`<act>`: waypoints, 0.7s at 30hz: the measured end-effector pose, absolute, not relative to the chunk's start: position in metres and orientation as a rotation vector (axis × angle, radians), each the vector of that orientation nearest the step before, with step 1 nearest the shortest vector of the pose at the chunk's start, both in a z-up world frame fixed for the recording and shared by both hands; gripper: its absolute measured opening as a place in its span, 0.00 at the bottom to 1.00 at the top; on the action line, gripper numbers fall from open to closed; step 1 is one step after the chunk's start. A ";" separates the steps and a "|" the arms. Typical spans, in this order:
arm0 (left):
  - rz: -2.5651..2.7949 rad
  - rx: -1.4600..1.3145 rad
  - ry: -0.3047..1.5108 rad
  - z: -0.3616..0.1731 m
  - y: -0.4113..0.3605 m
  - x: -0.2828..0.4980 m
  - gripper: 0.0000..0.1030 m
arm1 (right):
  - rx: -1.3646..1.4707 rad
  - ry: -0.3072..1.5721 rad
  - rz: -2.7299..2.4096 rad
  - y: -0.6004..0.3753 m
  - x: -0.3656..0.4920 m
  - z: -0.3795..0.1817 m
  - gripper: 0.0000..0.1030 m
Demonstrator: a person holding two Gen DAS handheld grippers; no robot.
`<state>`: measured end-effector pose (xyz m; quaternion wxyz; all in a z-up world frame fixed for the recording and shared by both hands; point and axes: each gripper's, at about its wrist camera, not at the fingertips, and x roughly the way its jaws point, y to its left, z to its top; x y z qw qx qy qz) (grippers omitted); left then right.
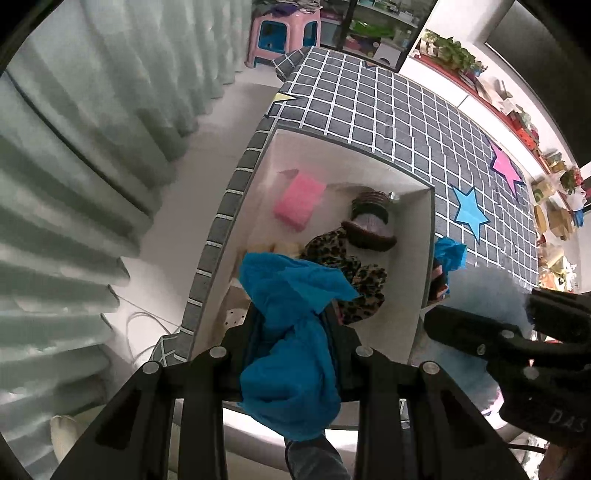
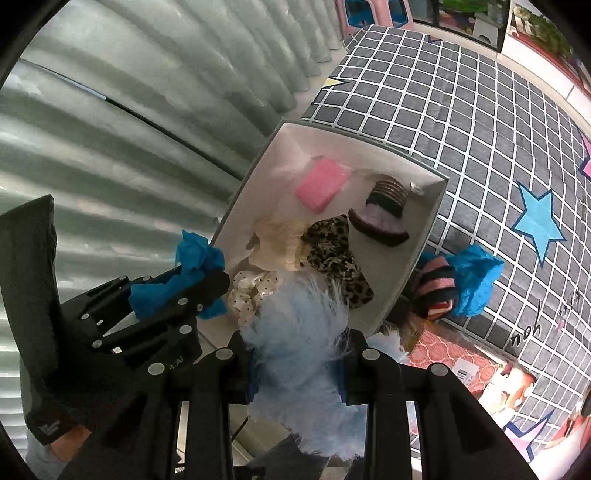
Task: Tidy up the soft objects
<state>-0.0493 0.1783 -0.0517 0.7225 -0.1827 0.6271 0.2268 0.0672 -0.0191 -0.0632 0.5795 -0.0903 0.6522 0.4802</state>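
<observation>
A white open box (image 1: 424, 236) (image 2: 436, 218) stands on the checked mat. In it lie a pink sponge (image 1: 299, 201) (image 2: 321, 186), a leopard-print cloth (image 1: 343, 258) (image 2: 332, 247), a dark striped hat (image 1: 369, 221) (image 2: 380, 218), a cream cloth (image 2: 277, 240) and a dotted scrunchie (image 2: 251, 291). My left gripper (image 1: 291, 317) (image 2: 207, 284) is shut on a blue cloth (image 1: 291, 332) (image 2: 173, 291) above the box's near end. My right gripper (image 2: 295, 350) (image 1: 480, 325) is shut on a fluffy light-blue item (image 2: 299, 350) (image 1: 484, 291) at the box's near edge.
A grey checked mat (image 1: 388, 107) (image 2: 461, 110) with star shapes lies under the box. Another blue cloth (image 1: 448, 254) (image 2: 476, 277) and a striped pink-black item (image 2: 436, 284) lie right of the box. Pale curtains (image 1: 92, 129) hang at left. A pink stool (image 1: 284, 33) stands far back.
</observation>
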 end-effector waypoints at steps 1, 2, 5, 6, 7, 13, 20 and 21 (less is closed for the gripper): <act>0.501 -0.404 1.387 -0.052 0.178 -0.049 0.32 | -0.212 1.526 1.125 -0.018 0.068 -0.063 0.31; 0.502 -0.405 1.388 -0.053 0.179 -0.049 0.32 | -0.212 1.526 1.127 -0.018 0.068 -0.064 0.31; 0.505 -0.406 1.391 -0.054 0.179 -0.050 0.32 | -0.211 1.530 1.130 -0.016 0.069 -0.065 0.31; 0.506 -0.406 1.392 -0.054 0.179 -0.049 0.32 | -0.210 1.530 1.132 -0.015 0.069 -0.065 0.31; 0.506 -0.406 1.392 -0.055 0.179 -0.049 0.32 | -0.209 1.532 1.133 -0.015 0.069 -0.066 0.31; 0.506 -0.404 1.398 -0.056 0.180 -0.049 0.33 | -0.205 1.537 1.138 -0.014 0.070 -0.067 0.31; 0.508 -0.405 1.408 -0.060 0.182 -0.049 0.33 | -0.201 1.544 1.137 -0.014 0.072 -0.069 0.31; 0.509 -0.405 1.410 -0.061 0.183 -0.049 0.33 | -0.200 1.546 1.136 -0.013 0.072 -0.070 0.31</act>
